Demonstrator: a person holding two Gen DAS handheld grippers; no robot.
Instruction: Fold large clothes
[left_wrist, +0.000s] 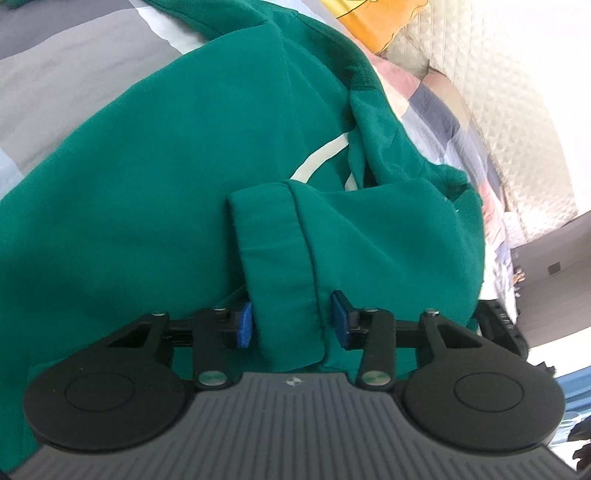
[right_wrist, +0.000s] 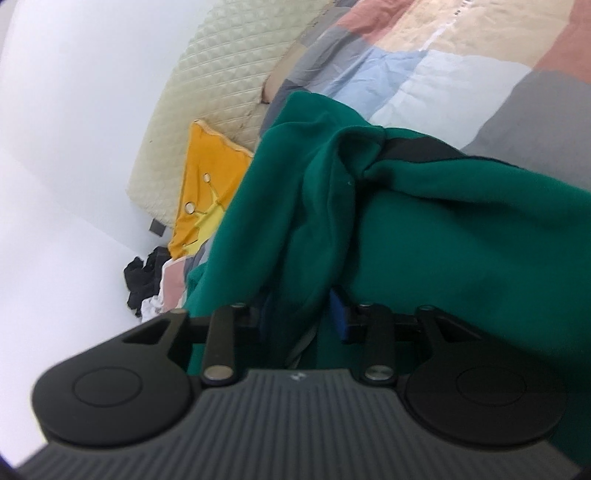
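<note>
Left wrist view: the left gripper (left_wrist: 291, 321) has its blue pads (left_wrist: 244, 325) on either side of a hemmed band of the green hoodie (left_wrist: 147, 184), a cuff (left_wrist: 280, 266) by the look of it. The left pad touches the cloth; the right pad stands slightly off it, so the jaws are narrow around the cuff, and whether they truly pinch it cannot be told for sure. The hoodie spreads wide over a bed, covering most of the frame. A white drawstring (left_wrist: 321, 158) curves out from a fold just beyond the cuff. Under the hoodie lies a patchwork quilt (left_wrist: 55, 74) in grey, white, pink and blue squares. At the top edge sits an orange pillow (left_wrist: 354, 22), and beside it a cream quilted headboard (left_wrist: 498, 92).

Right wrist view: the right gripper (right_wrist: 303, 325) has a bunched fold of the hoodie (right_wrist: 461, 240) running down between its fingers. The left pad is hidden behind the cloth, the right pad (right_wrist: 338, 321) shows blue just beside it (the gap looks small, with the cloth filling it). The hoodie rises from the jaws and drapes right across the quilt (right_wrist: 443, 81). Left of it are the orange pillow (right_wrist: 207, 184) and the headboard (right_wrist: 221, 92), and below those a heap of dark and white clothes (right_wrist: 147, 280) against a white wall.
</note>
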